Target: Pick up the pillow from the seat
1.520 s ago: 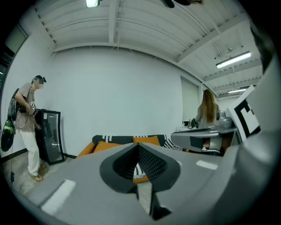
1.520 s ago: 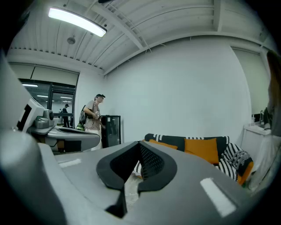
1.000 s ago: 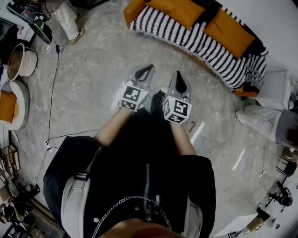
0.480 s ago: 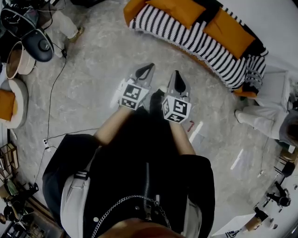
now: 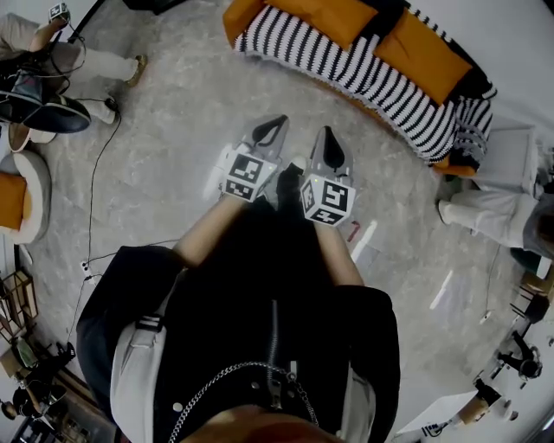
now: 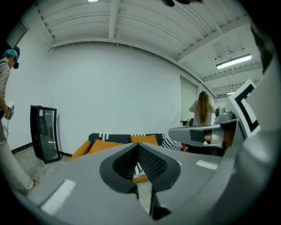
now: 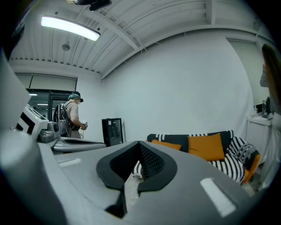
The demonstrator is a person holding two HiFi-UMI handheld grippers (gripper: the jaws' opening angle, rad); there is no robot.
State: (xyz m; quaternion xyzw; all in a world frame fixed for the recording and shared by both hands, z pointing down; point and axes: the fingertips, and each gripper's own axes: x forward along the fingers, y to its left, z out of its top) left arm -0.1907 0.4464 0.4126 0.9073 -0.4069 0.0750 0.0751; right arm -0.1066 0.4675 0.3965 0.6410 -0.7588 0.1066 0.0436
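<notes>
Pickup unstarted: orange pillow [image 5: 430, 57] on striped sofa [image 5: 346, 67]; left gripper [image 5: 273, 131] and right gripper [image 5: 330, 147] well short, fingers pressed together, empty.

Staged recording studio: bare white walls [image 7: 184, 79], ceiling strip light [image 7: 70, 27], cable [image 5: 98, 177] trailing over marbled floor [image 5: 173, 130], striped sofa [image 5: 346, 65] with orange cushions [image 5: 338, 17], another rig-wearing person [image 7: 72, 116].
</notes>
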